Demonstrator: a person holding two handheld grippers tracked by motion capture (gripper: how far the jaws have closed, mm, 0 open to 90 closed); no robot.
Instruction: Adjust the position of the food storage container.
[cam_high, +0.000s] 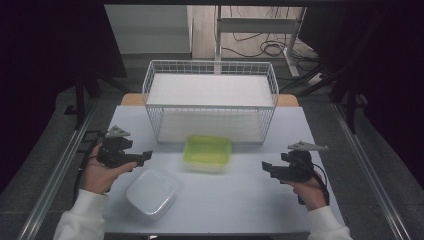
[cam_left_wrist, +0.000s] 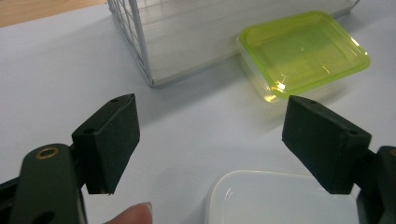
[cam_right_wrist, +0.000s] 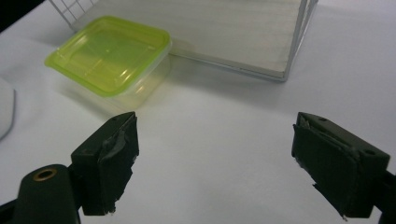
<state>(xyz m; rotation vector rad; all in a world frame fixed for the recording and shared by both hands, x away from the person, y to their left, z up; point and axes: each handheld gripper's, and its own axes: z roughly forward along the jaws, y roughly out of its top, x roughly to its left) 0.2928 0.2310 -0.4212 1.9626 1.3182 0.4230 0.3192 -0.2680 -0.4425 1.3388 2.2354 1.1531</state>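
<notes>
Wire basket (cam_high: 210, 107) stands at the table's far side, empty; nothing has been moved yet. Green-lidded container (cam_high: 207, 153) sits just before it, white container (cam_high: 151, 192) nearer, left. Left gripper (cam_high: 142, 157) and right gripper (cam_high: 267, 169) flank them, jaws wide, holding nothing.

lidded box (cam_high: 207, 152) before wire basket (cam_high: 210, 100), white container (cam_high: 151, 193) nearer left.

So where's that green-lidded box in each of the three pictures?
High view: green-lidded box at table centre, before the wire basket.
Left gripper view: upper right.
Right gripper view: upper left.
Shared landmark: the wire basket just behind it.
</notes>
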